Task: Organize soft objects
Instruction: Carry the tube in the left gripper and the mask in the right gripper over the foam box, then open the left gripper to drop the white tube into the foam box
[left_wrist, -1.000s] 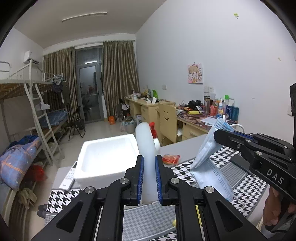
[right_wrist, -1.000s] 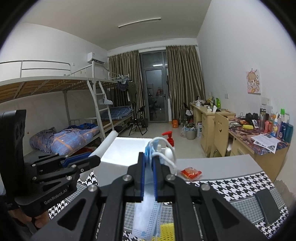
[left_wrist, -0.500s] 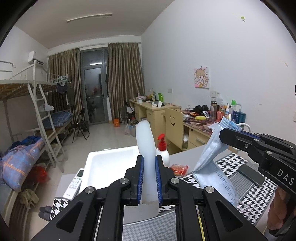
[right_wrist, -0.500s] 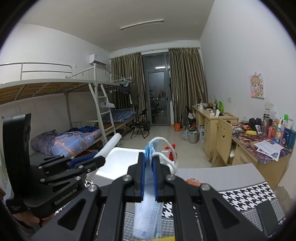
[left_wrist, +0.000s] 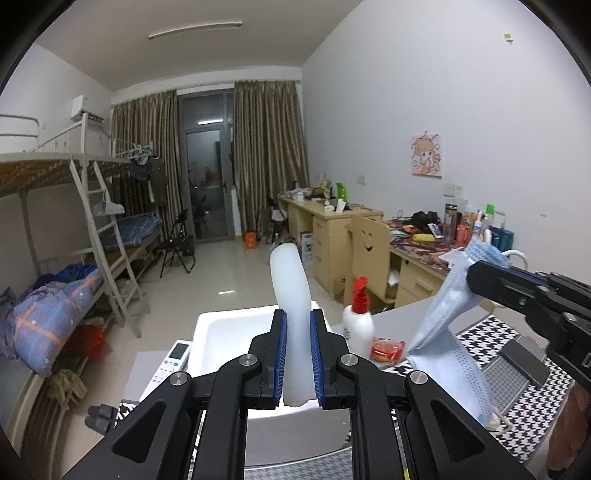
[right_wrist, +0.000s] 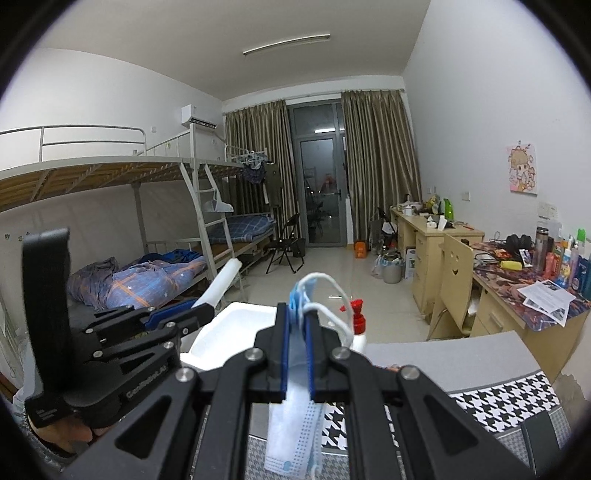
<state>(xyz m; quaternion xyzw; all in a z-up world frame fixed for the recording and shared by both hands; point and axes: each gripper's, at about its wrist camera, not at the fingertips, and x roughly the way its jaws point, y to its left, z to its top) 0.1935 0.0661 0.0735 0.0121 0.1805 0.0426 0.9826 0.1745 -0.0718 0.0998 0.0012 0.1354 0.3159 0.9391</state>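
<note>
My left gripper (left_wrist: 297, 354) clamps the lower end of a white foam tube (left_wrist: 290, 288), which rises above the white foam box (left_wrist: 229, 325); my right gripper (right_wrist: 297, 350) clamps a blue face mask (right_wrist: 291, 432) near its top, the body hanging below the fingers, ear loops above; lettering on the left gripper body in the right view is blurred, roughly "GenRobot.AI"; a red-capped pump bottle (left_wrist: 358, 317) stands beside the box.
</note>
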